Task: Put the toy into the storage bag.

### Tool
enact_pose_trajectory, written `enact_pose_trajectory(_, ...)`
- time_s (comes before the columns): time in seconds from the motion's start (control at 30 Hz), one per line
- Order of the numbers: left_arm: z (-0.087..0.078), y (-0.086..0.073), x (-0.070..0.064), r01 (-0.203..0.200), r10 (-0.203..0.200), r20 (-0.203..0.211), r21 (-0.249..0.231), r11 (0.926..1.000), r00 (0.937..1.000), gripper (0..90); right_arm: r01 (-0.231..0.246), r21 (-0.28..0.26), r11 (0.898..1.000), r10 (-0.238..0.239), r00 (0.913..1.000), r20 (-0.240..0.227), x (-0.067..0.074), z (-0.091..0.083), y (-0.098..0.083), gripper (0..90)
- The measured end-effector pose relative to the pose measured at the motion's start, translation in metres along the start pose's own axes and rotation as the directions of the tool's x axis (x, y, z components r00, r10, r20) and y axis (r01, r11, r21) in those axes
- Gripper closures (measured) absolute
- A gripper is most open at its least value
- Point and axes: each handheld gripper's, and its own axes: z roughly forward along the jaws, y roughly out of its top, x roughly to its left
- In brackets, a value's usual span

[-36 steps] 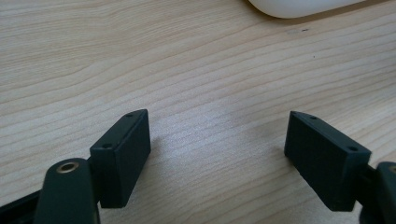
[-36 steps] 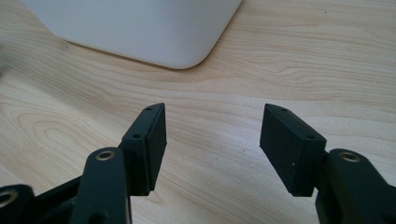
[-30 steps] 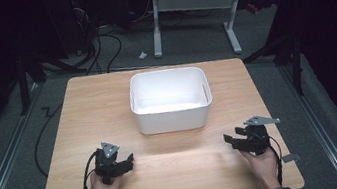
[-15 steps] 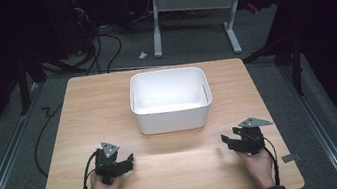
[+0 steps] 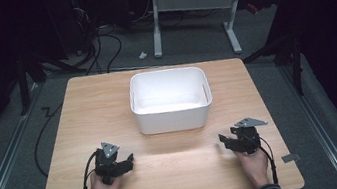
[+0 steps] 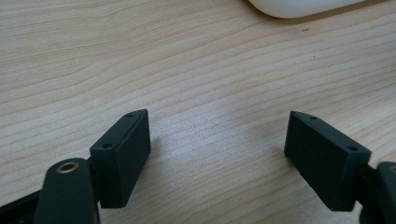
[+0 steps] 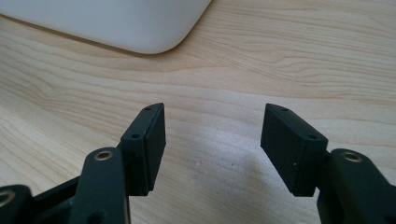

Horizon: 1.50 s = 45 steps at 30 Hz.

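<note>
A plain white tub [image 5: 170, 99] sits near the middle of the wooden table [image 5: 83, 112], with no readable label or writing on it. The left gripper [image 5: 128, 160] and right gripper [image 5: 222, 140] rest near the table's front edge, well apart from the tub, each with jaws spread wide over bare wood and holding nothing.

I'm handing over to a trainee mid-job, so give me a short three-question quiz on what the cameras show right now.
1. True or false: the white bin holds an object.
2. What lies between the jaws of the left gripper?
3. Which is nearer the bin's front wall: A, the right gripper, or B, the table back edge?

Key: 1 false, its visible inside is bare. 2 only bare table wood. 3 A.
</note>
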Motion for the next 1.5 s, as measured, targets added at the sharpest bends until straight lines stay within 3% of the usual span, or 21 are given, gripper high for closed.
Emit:
enact_pose_trajectory(0.8,0.0,0.0,0.0,0.0,0.0,0.0,0.0,1.0,1.0,22.9,0.037,0.027,0.999,-0.038,0.9991,0.017,0.007,0.015,-0.001,40.5)
enact_pose_trajectory(1.03,0.0,0.0,0.0,0.0,0.0,0.0,0.0,1.0,1.0,22.9,0.063,0.026,0.998,-0.064,0.9971,0.04,0.01,0.019,-0.004,40.0)
enact_pose_trajectory(1.5,0.0,0.0,0.0,0.0,0.0,0.0,0.0,1.0,1.0,23.0,0.08,0.03,0.996,-0.08,0.9965,0.023,0.011,0.02,-0.004,33.9)
